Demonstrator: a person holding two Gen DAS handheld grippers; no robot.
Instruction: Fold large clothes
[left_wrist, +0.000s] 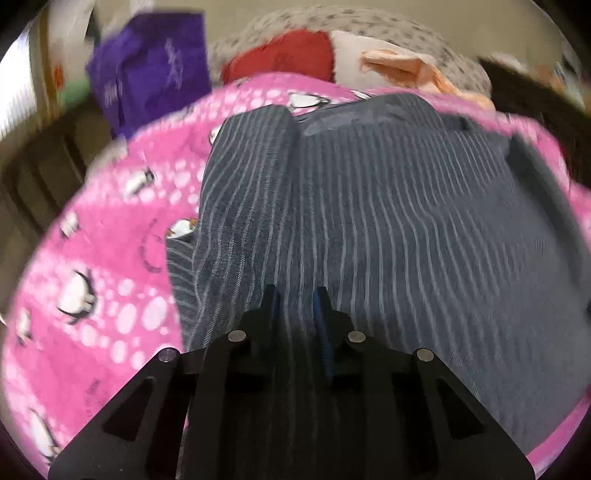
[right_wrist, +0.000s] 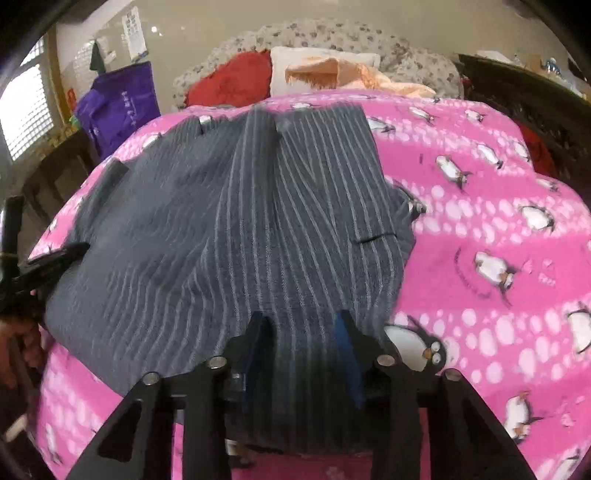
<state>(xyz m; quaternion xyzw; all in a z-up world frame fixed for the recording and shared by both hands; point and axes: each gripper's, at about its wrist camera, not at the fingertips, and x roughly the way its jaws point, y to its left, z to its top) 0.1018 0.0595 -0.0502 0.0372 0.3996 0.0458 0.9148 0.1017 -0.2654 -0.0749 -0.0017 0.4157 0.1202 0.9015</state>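
A grey garment with thin pale stripes (left_wrist: 369, 203) (right_wrist: 240, 221) lies spread flat on a pink penguin blanket (left_wrist: 110, 277) (right_wrist: 480, 221). My left gripper (left_wrist: 296, 299) sits at the garment's near edge. Its jaws stand narrow, with the striped cloth pinched between them. My right gripper (right_wrist: 303, 325) is over the near edge further right. Its jaws stand apart with flat cloth lying between them, and the pads do not press on it. The left gripper's fingers (right_wrist: 70, 251) show at the far left of the right wrist view, at the garment's left edge.
Behind the blanket are a red cushion (right_wrist: 232, 81), a white pillow with a peach cloth (right_wrist: 332, 70) and a spotted cover (right_wrist: 417, 59). A purple bag (right_wrist: 122, 103) stands at the back left. Dark furniture (right_wrist: 535, 96) runs along the right. A hand (right_wrist: 22, 343) shows low left.
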